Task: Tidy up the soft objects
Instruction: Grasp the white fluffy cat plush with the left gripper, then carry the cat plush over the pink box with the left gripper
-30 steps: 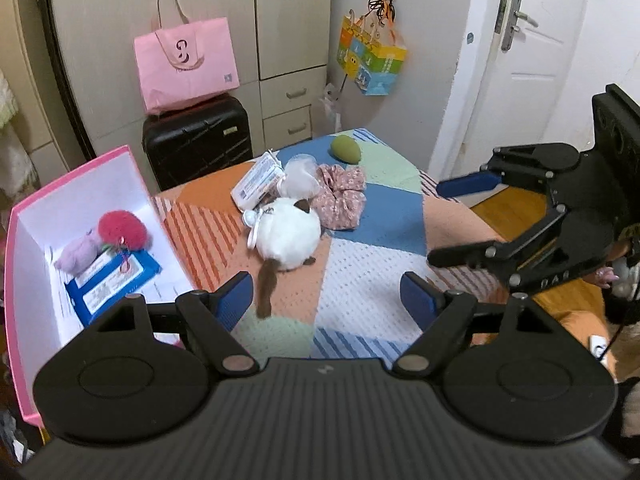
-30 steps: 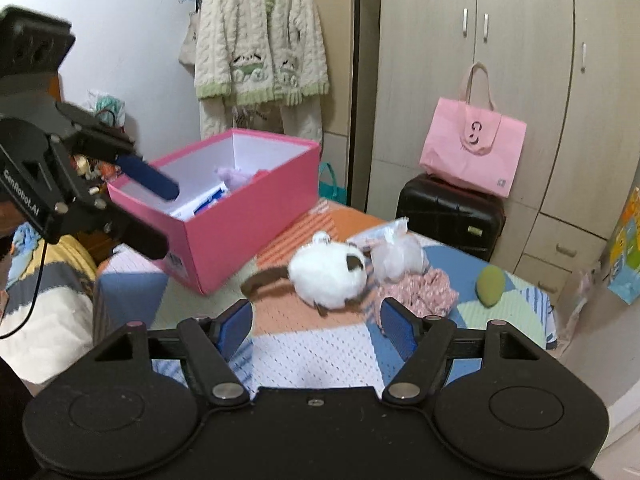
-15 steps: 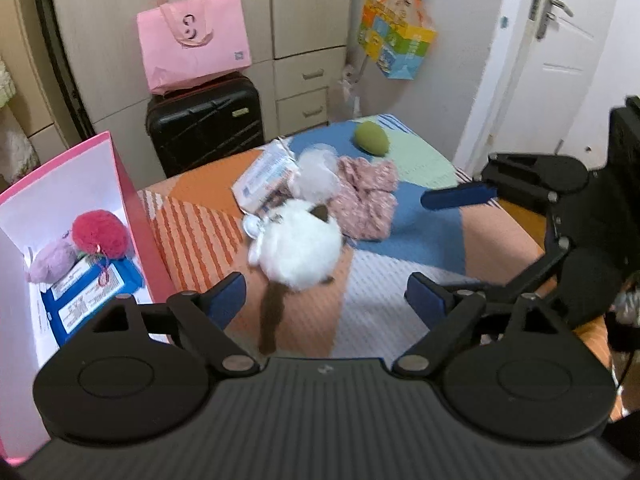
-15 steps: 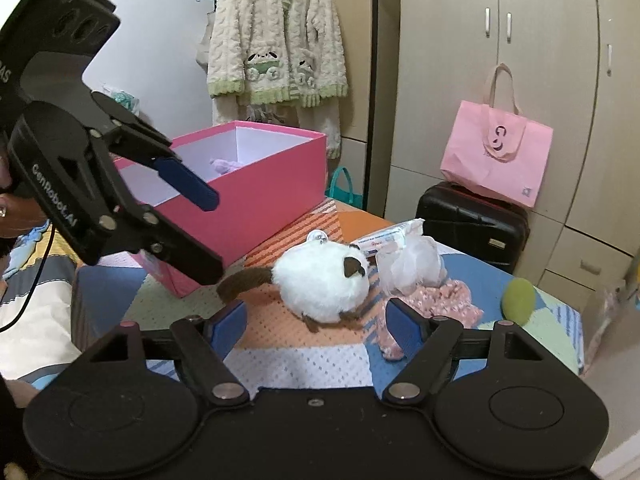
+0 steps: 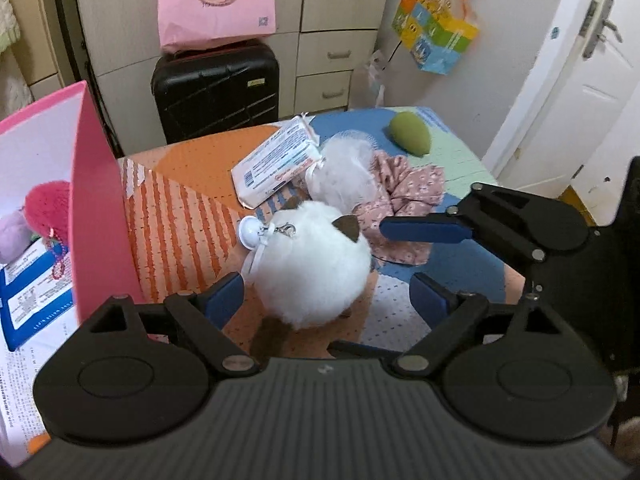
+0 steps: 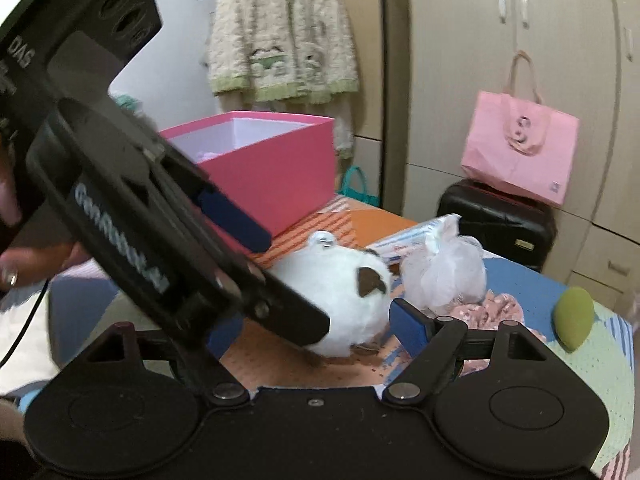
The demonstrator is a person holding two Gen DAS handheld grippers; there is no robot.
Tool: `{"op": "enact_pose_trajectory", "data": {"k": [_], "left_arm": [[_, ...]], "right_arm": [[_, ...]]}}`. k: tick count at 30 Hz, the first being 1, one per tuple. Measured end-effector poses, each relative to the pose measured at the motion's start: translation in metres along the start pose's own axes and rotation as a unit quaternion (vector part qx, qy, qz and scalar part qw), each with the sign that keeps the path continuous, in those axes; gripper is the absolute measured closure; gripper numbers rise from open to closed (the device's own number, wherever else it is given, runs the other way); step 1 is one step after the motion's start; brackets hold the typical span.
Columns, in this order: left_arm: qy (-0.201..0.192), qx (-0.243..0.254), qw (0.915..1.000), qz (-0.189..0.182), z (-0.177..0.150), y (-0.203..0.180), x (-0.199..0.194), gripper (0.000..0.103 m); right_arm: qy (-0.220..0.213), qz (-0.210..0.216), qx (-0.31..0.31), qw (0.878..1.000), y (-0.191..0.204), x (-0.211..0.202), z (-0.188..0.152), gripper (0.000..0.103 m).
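On patchwork table [image 5: 460, 264], white plush toy [image 5: 312, 268] sits between left gripper [image 5: 326, 300] jaws — wide open, untouched; right gripper [image 6: 320, 326] jaws just opening, also straddling it — nothing held.

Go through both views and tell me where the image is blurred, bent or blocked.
Left wrist view: mostly sharp; fisheye bows the door and wardrobe edges; the white plush toy is crisp between the open left gripper. Right wrist view: softer overall, the hanging knit cardigan smeared; the left gripper's body, close and blurred, blocks much of the pink box.
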State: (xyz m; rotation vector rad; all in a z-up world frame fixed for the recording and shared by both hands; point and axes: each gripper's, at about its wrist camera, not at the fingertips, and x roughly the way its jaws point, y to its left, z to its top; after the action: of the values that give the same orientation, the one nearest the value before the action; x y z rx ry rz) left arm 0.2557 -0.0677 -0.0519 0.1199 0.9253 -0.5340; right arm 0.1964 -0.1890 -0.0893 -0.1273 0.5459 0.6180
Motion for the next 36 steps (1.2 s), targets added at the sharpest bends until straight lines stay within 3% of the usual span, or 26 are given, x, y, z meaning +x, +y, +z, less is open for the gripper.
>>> {"op": "enact_pose_trajectory", "data": {"k": [12, 14, 17, 21, 32, 36], "left_arm": [[0.030, -0.043, 0.9985, -0.017, 0.000, 0.010, 0.025, 0.017], [0.032, -0.044, 0.9984, -0.017, -0.002, 0.012, 0.026, 0.022], [0.033, -0.050, 0.9980, -0.020, -0.005, 0.016, 0.030, 0.037], [0.026, -0.065, 0.9969, -0.035, -0.010, 0.021, 0.030, 0.045], [0.012, -0.089, 0.9939, -0.063, -0.030, 0.016, 0.018, 0.045], [0.005, -0.088, 0.9935, -0.072, -0.038, 0.012, 0.010, 0.045]], "right_arm": [[0.056, 0.006, 0.067, 0.996, -0.011, 0.038, -0.005, 0.015], [0.055, 0.009, 0.080, 0.995, -0.014, 0.040, -0.007, 0.016], [0.048, -0.009, 0.070, 0.996, -0.008, 0.042, -0.009, 0.028], [0.035, -0.030, 0.067, 0.997, 0.003, 0.040, -0.011, 0.033], [0.033, -0.053, 0.102, 0.993, 0.020, 0.024, -0.017, 0.030], [0.022, -0.066, 0.082, 0.994, 0.032, 0.014, -0.021, 0.028]]}}
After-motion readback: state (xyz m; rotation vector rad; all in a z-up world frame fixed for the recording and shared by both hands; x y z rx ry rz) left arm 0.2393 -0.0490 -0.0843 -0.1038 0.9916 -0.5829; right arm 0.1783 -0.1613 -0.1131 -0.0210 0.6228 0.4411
